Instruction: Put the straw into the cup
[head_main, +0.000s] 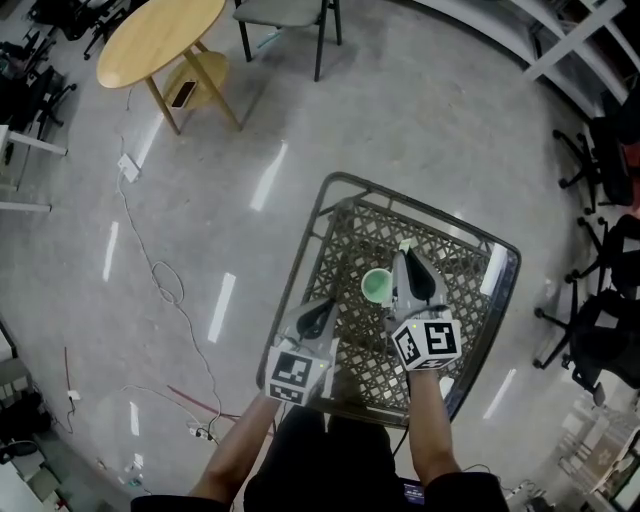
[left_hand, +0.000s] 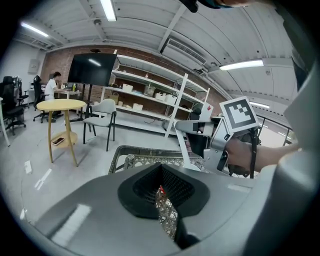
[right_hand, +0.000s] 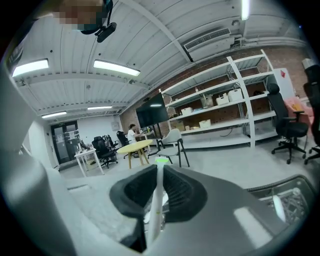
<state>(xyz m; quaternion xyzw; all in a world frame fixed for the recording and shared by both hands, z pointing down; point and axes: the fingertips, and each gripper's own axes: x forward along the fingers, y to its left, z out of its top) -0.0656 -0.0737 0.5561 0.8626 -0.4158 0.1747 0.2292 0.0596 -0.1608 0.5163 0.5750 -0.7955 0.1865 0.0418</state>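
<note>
Above the wicker table (head_main: 370, 235), the right gripper (head_main: 411, 263) pinches the straw (right_hand: 154, 210) just beside the cup (head_main: 377, 287), likely lining it up for insertion. Left gripper (head_main: 318, 318), pressed together and empty, hangs aside.

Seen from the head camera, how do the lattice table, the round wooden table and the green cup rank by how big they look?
1. Lattice table: largest, though it is nearest the camera.
2. Round wooden table: farther off, so its true size against the first is unsure.
3. Green cup: clearly smallest.
</note>
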